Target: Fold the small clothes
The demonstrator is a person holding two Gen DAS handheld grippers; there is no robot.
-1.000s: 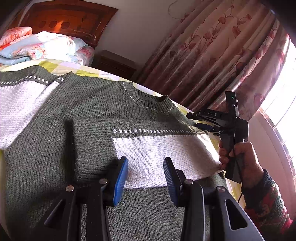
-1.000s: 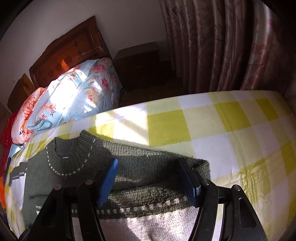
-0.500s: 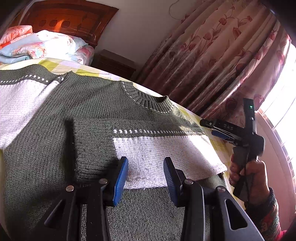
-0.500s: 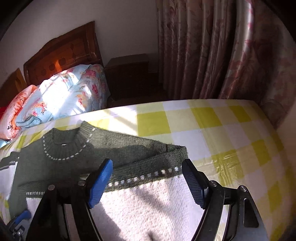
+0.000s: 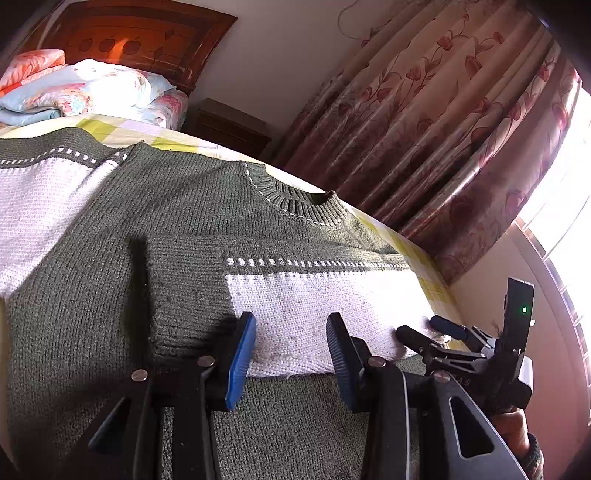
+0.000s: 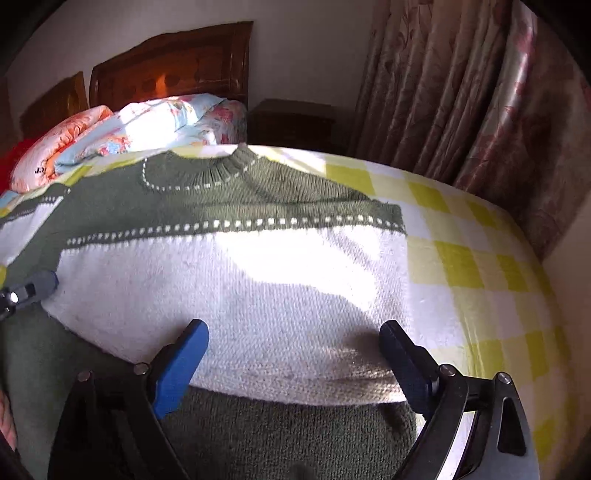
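Left wrist: sweater (image 5: 184, 229) flat on bed (image 5: 436, 280), folded sleeve at 12 o'clock of left gripper (image 5: 291, 354), jaws wide, empty. Right wrist: right gripper (image 6: 295, 365) wide, straddling sleeve's lower edge at 12; nothing held.

The sweater (image 5: 177, 206) is showing dark olive green knit, with a white panel on the folded sleeve (image 5: 317, 306) at frame centre and a dotted white line running above it. White stitching is edging the ribbed green collar (image 6: 207, 173). The left tongs (image 5: 290, 360) and right tongs (image 6: 291, 363) are wearing blue pads on black frames. The bed sheet (image 6: 461, 236) is displaying a yellow-and-white check at right. The curtains (image 5: 443, 122) at upper right are carrying dark red flowers on pinkish cream. The quilt (image 6: 155, 125) at upper left is showing pale blue with floral print, and the headboard (image 5: 129, 33) is glowing reddish brown.
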